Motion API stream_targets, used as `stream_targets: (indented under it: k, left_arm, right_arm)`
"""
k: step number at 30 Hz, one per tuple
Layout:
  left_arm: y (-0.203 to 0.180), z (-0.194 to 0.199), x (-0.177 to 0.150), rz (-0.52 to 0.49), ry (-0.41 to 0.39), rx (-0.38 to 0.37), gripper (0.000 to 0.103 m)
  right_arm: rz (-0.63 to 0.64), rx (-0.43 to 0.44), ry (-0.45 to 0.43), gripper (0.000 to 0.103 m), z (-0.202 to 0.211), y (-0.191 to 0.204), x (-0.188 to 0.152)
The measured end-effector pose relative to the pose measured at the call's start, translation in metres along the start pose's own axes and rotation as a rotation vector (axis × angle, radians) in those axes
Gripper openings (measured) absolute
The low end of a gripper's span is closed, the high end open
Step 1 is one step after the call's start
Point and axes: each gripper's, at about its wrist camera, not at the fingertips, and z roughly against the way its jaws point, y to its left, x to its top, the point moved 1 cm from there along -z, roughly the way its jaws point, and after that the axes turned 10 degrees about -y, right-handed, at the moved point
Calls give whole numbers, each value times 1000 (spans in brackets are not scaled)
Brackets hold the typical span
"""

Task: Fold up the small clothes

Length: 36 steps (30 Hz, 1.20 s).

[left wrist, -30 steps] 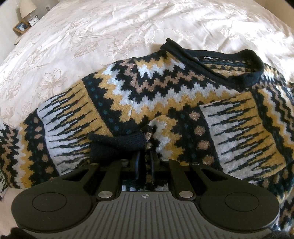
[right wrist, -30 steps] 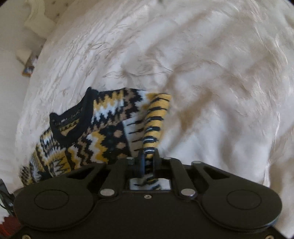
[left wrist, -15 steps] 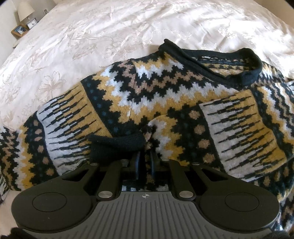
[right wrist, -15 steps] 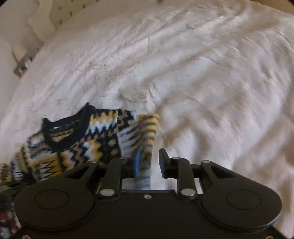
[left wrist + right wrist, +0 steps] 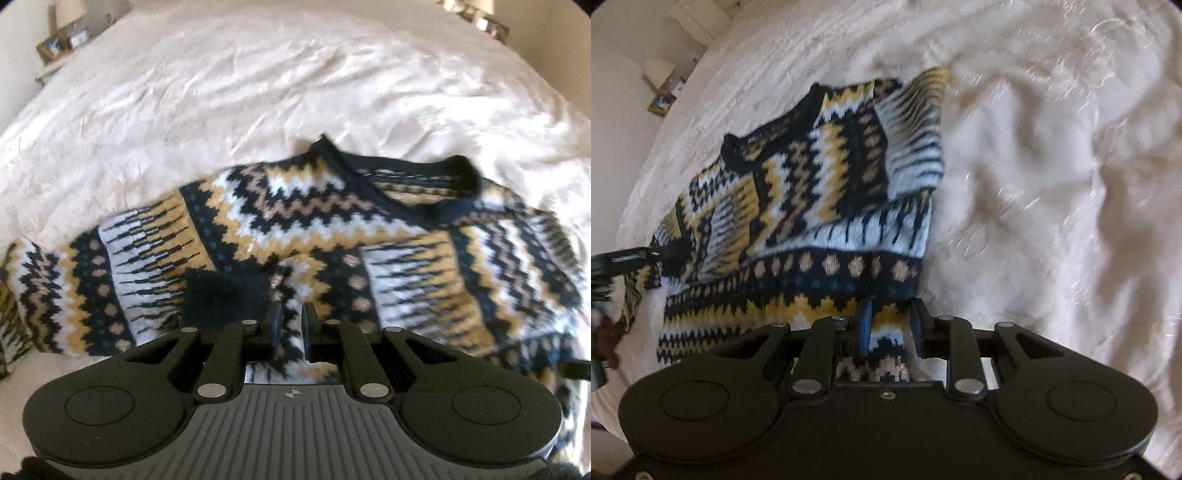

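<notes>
1. The bed (image 5: 258, 92) takes up nearly everything, covered by a wrinkly cream bedspread with a shiny embossed pattern. A nightstand with a lamp (image 5: 68, 13) sits off its far left corner.

2. The sweater (image 5: 332, 229) (black, mustard and white zigzag knit) lies spread across the near part of the bed, its dark neckline (image 5: 424, 184) pointing at the far edge. In the right wrist view one sleeve (image 5: 916, 125) is already folded in over the body. The left view is soft with motion blur, so fine detail is iffy.

3. Left gripper (image 5: 291, 325): jaws pinched almost together on a fold of the knit just beside the dark cuff (image 5: 225, 295). Looks like a real grip, with fabric running down between the pads.

4. Right gripper (image 5: 889, 325): jaws parted, not clamping anything. It hangs over the sweater's near right edge and the knit shows through the gap, but the pads aren't pressing on it.

5. What could go wrong, in my opinion:
- With only one side held, pulling could drag the whole sweater across the slick bedspread rather than fold it.
- A thin pinch on chunky knit could slip out.
- The folded sleeve could flop back open if the body gets tugged.
</notes>
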Motion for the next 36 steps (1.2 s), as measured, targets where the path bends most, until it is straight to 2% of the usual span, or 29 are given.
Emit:
stream_targets:
  k: [6, 7, 9, 12, 15, 18, 19, 22, 23, 24, 25, 26, 28, 29, 32, 36]
  left_arm:
    - [-12, 29, -20, -18, 9, -45, 12]
    - [-13, 31, -23, -14, 15, -47, 12]
    - [-14, 37, -29, -4, 22, -48, 12]
    - [-17, 43, -35, 8, 28, -43, 12]
    - [-23, 44, -41, 11, 40, -39, 12]
    - [-30, 40, -51, 0, 78, -27, 12]
    - [-32, 39, -55, 0, 89, -23, 12]
    - [-37, 36, -73, -10, 142, -25, 12]
    - [-37, 31, -83, -3, 187, -34, 12]
    - [-36, 26, -93, 8, 232, -43, 12]
    - [-35, 22, -102, 20, 266, -46, 12]
    - [-33, 21, -112, 30, 276, -43, 12]
    - [-32, 25, -117, 40, 256, -36, 12]
    - [-32, 27, -117, 49, 260, -30, 12]
    - [-33, 32, -117, 71, 267, -13, 12]
    - [-33, 35, -121, 113, 254, -8, 15]
  right_arm:
    - [6, -12, 9, 33, -15, 5, -10]
    - [16, -18, 7, 18, -13, 8, -10]
    - [63, -28, 3, 14, -5, 17, -9]
    - [194, -163, -20, 13, 15, 28, -8]
    - [146, -240, -1, 13, 11, 9, -12]
    - [85, -203, -8, 20, 14, -5, -11]
    - [75, -201, -32, 24, 20, -6, -9]
    - [88, -166, -137, 25, 44, -3, 3]
    - [100, -144, -163, 26, 48, 0, 9]
    - [124, -130, -184, 30, 49, 4, 16]
    - [151, -116, -199, 41, 46, 9, 23]
    - [169, -107, -206, 48, 43, 13, 29]
    - [203, -89, -229, 49, 34, 25, 44]
    - [219, -84, -237, 52, 29, 32, 50]
    - [289, -84, -225, 67, 7, 50, 63]
    - [361, -144, -122, 69, -34, 55, 52]
